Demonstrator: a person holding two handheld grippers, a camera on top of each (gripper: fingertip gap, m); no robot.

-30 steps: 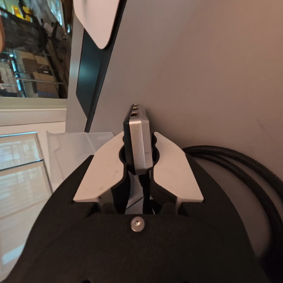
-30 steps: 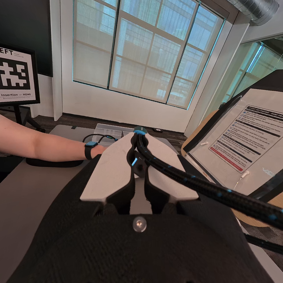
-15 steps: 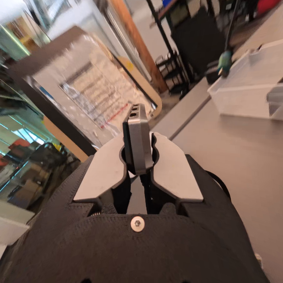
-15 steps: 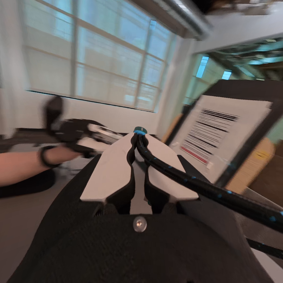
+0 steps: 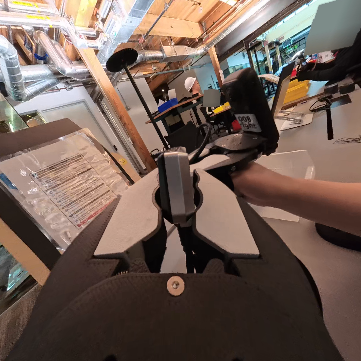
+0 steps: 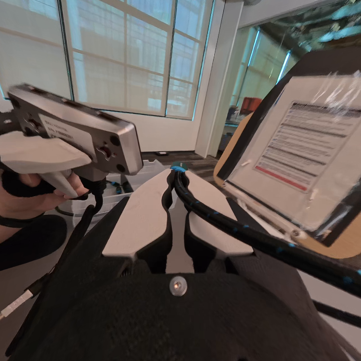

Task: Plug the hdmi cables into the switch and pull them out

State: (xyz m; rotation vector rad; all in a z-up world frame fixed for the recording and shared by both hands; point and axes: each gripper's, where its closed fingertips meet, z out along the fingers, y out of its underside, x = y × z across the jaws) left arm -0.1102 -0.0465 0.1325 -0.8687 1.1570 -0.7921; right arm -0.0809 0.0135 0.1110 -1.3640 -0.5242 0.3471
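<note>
Up close, the left hand-held gripper (image 5: 176,192) has two flat, matte white fingers (image 5: 136,211) on a textured black body, and they are clamped on the switch (image 5: 175,185), a slim box of brushed silver metal with bevelled corners and a black face. It stands on edge between the finger notches, its far end sticking out past the tips, with one black lead running from its near end back into the gripper.

The right hand-held gripper (image 6: 176,173) is of the same make, its two white fingers pinched shut on one hdmi cable (image 6: 224,216), a thick black braided cord flecked with blue. The cable's teal-collared plug (image 6: 178,165) pokes just beyond the fingertips, and the cord trails off to the right of the switch.

From the right wrist view the switch (image 6: 101,134) hangs just beside the plug, apart from it, and three dark ports show along its top edge. Below the switch a clear plastic bin (image 6: 117,195) sits on the grey bench (image 5: 332,283). Right of the switch, one sheet in a glossy sleeve (image 6: 304,148) leans on a black board.
</note>
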